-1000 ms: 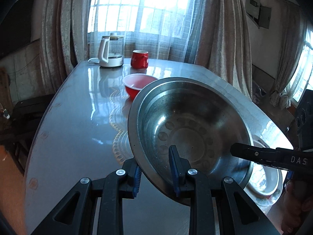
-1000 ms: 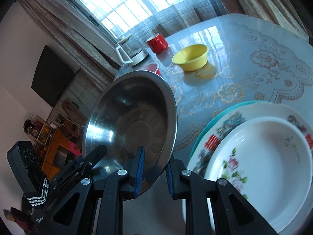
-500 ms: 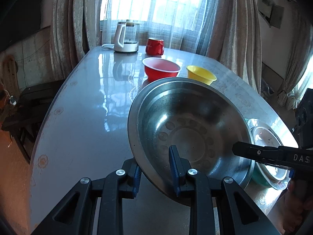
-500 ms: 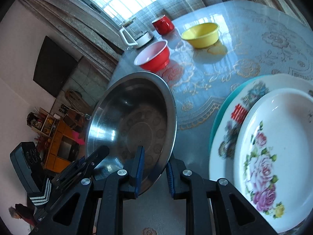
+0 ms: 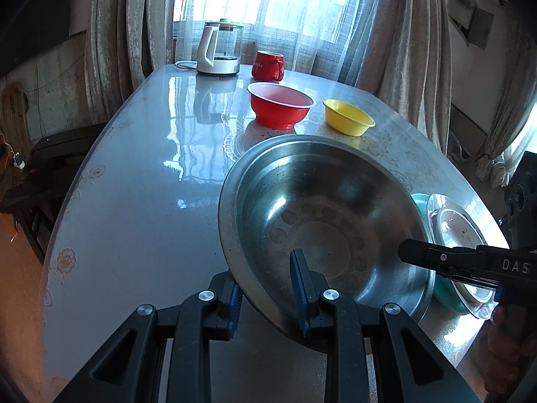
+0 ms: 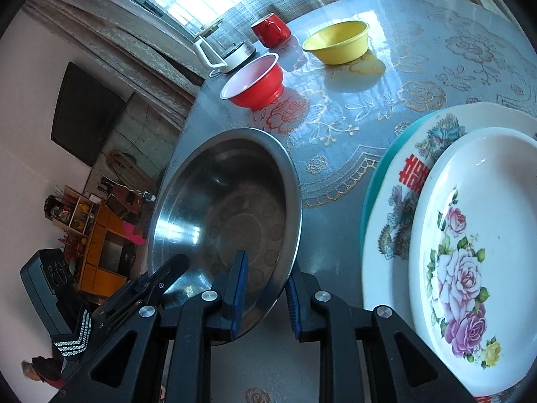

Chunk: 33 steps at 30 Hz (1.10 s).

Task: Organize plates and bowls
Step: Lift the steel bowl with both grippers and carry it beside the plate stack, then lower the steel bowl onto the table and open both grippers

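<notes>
A large steel basin (image 5: 322, 215) is held above the table, tilted, by both grippers. My left gripper (image 5: 266, 297) is shut on its near rim. My right gripper (image 6: 263, 290) is shut on the opposite rim of the basin (image 6: 225, 215); its finger also shows in the left wrist view (image 5: 436, 258). A stack of plates (image 6: 463, 235), the top one white with roses, lies on a teal plate to the right; it also shows in the left wrist view (image 5: 453, 231). A red bowl (image 5: 280, 104) and a yellow bowl (image 5: 347, 121) stand farther back.
A white kettle (image 5: 220, 48) and a red mug (image 5: 267, 64) stand at the far end of the table (image 5: 141, 201) by the curtained window. The table's left edge curves near a dark cabinet. A lace-pattern cover lies on the table (image 6: 369, 117).
Both grippers have lifted and drawn the basin back toward me; the red and yellow bowls, hidden or partly hidden before, now show fully behind it.
</notes>
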Each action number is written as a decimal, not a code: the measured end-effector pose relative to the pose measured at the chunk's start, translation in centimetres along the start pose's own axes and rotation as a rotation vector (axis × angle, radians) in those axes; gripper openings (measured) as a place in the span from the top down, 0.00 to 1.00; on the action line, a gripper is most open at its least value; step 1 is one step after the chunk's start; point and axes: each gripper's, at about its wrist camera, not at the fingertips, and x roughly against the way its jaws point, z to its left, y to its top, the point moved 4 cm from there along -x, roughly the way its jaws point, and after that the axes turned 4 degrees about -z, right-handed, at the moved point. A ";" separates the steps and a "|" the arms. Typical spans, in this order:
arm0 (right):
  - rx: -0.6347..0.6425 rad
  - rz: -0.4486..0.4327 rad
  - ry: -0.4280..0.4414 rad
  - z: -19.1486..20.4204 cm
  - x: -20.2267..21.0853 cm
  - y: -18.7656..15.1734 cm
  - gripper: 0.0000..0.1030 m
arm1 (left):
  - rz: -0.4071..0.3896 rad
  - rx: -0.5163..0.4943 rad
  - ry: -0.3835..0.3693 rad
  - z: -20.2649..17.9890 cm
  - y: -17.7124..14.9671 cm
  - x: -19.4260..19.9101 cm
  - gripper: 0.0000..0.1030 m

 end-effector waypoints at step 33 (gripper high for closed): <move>0.019 -0.097 -0.040 -0.7 3.2 1.0 0.72 | -0.027 -0.004 0.035 0.5 0.7 1.7 0.53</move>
